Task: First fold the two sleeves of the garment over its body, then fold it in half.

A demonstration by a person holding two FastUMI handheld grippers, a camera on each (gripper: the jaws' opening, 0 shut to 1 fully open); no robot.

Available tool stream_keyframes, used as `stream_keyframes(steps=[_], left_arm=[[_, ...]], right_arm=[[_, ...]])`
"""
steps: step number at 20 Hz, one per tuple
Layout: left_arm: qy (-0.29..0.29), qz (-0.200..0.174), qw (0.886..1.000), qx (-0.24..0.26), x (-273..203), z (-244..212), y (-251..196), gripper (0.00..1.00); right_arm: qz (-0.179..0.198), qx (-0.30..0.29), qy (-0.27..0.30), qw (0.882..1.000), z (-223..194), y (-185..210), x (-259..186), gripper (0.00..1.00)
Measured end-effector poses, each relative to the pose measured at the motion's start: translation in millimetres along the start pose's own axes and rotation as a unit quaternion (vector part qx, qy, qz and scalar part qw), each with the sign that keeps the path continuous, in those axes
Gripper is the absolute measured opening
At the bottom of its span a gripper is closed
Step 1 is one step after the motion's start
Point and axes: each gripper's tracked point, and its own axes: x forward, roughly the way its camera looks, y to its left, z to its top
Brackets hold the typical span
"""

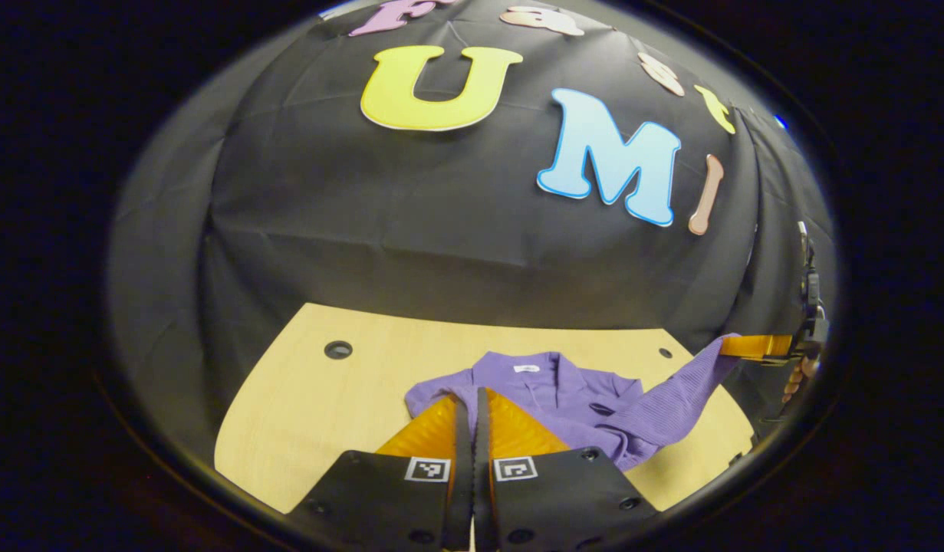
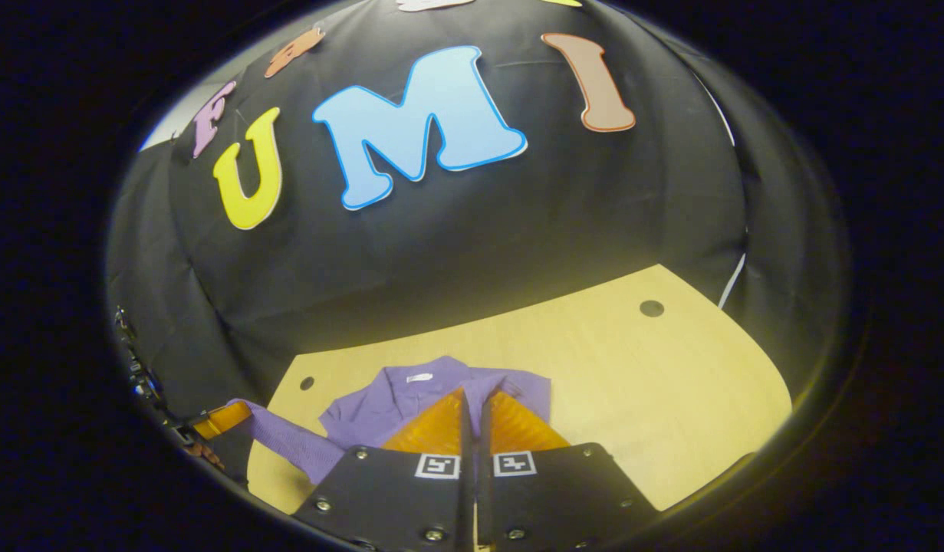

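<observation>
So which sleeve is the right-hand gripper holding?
The sleeve stretched off the purple garment to the right gripper, seen in the left gripper view. The other sleeve runs opposite, to the left gripper.

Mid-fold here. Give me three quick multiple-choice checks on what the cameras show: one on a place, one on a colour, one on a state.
1. The garment lies on the table with its collar towards:
A. the booth wall
B. the grippers' side
C. the table's right edge

2. The garment is:
A. green
B. purple
C. white

3. The sleeve in the right gripper is:
A. folded over the body
B. stretched out sideways from the body
C. tucked under the body

Answers:
1 A: the collar sits on the far side, nearest the wall.
2 B: the knit is purple throughout.
3 B: it runs from the body out to the shut jaws. The left gripper holds the other sleeve out likewise.
</observation>
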Motion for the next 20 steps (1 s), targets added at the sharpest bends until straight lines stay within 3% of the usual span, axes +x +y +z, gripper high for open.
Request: stream_keyframes(steps=[8,20], left_arm=[[0.006,0.023,1.0,0.012,109.1,7.5,10.9,0.07],[0.007,0.098,0.995,0.006,207.3,-24.6,63.2,0.07]], right_arm=[[-0.009,-0.011,0.042,0.999,7.1,-21.8,91.1,0.02],[-0.022,-0.007,0.091,0.996,-22.0,-72.4,214.7,0.02]])
